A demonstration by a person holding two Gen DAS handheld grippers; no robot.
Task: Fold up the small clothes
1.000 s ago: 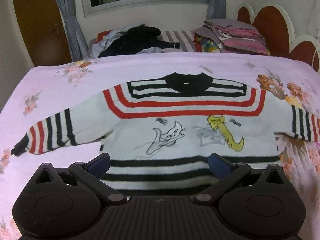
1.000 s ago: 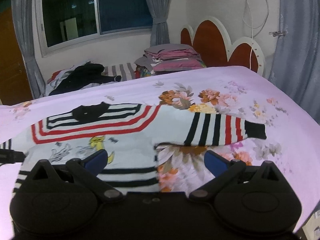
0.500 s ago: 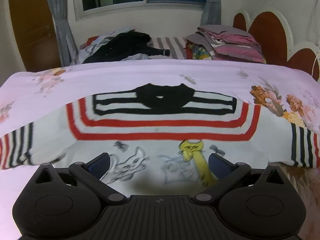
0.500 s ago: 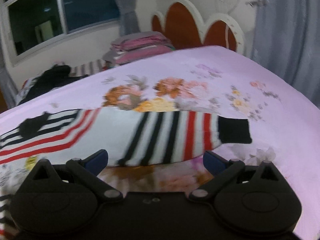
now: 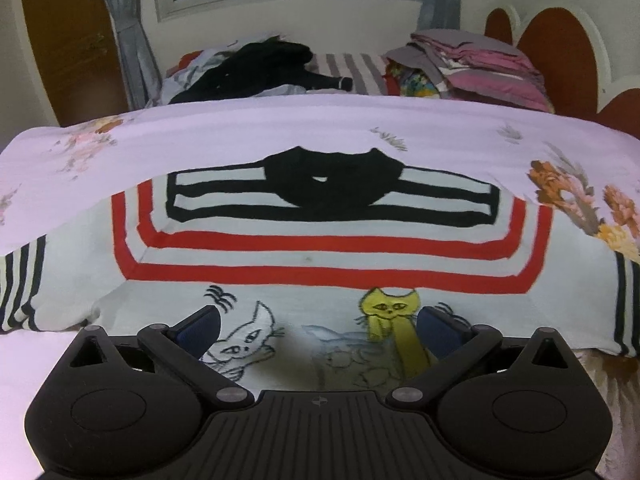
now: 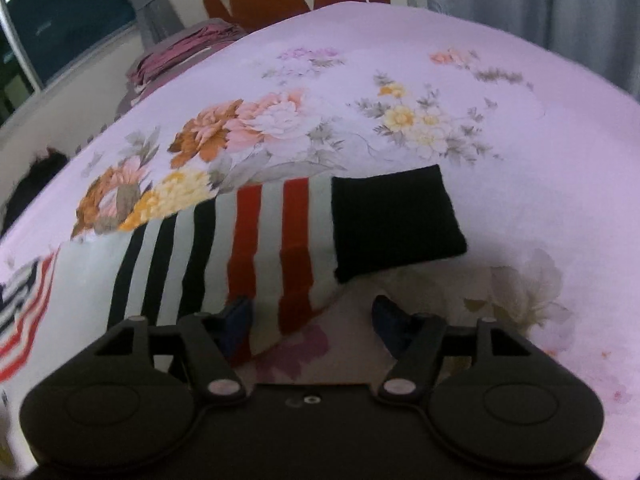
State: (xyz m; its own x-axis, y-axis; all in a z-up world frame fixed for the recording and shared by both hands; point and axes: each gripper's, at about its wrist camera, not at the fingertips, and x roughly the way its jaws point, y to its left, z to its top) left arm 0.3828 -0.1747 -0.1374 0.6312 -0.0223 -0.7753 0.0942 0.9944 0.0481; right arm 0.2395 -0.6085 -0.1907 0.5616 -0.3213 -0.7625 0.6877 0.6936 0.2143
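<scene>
A small white sweater [image 5: 320, 264] with red and black stripes, a black collar and cat drawings lies flat, front up, on the pink floral bed sheet [image 5: 240, 136]. My left gripper [image 5: 318, 326] is open and empty, low over the chest with the cats between its fingers. In the right wrist view the sweater's right sleeve [image 6: 248, 248] with its black cuff [image 6: 394, 220] lies spread on the sheet. My right gripper [image 6: 316, 316] is open, its jaws narrower than before, low at the sleeve's near edge by the red stripes.
A loose pile of dark and light clothes [image 5: 264, 72] lies at the far side of the bed. A stack of folded pink and grey clothes [image 5: 480, 64] sits by the red headboard [image 5: 560, 40]. Grey curtains [image 6: 540, 12] hang to the right.
Both grippers moved forward and lower. The left went from the hem to the chest. The right swung right to the sleeve end and its jaws narrowed.
</scene>
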